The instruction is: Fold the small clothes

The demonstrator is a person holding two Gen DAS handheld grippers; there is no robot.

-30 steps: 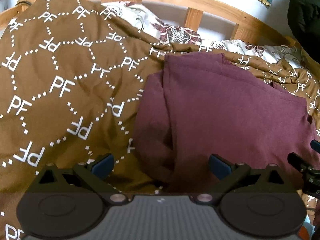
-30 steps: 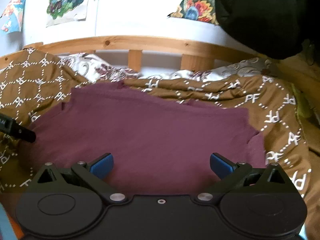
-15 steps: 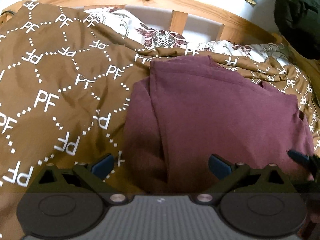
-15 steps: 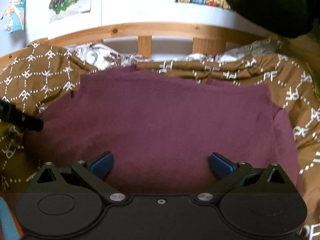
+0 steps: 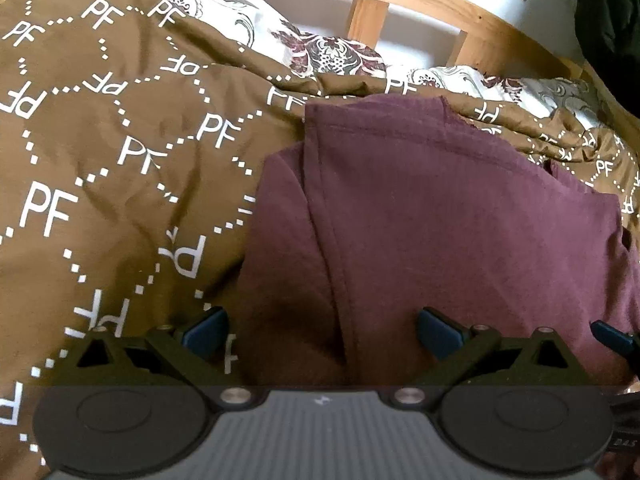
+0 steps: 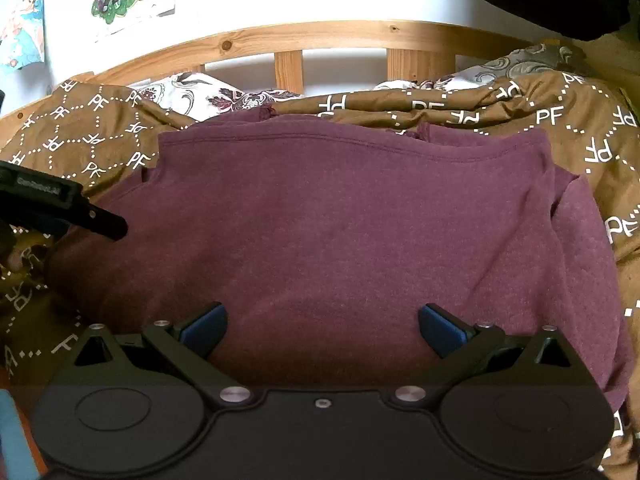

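The maroon shirt (image 6: 340,232), soft, light and limp, lies across the frame's centre on the brown bedspread (image 5: 120,152), best pinched at its near hem by the left gripper (image 5: 322,328) and right gripper (image 6: 322,326), both wide and empty.

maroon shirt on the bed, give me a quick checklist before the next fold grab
1. Left gripper open: ok, jaws spread wide.
2. Right gripper open: ok, nothing held.
3. Maroon shirt lying flat on the brown blanket: ok, mostly smooth.
4. Left side panel already folded in: ok, folded edge visible.
5. Near hem within reach of both grippers: cannot tell, hidden beneath gripper bodies.
6. Grippers apart from each other: ok, no contact.
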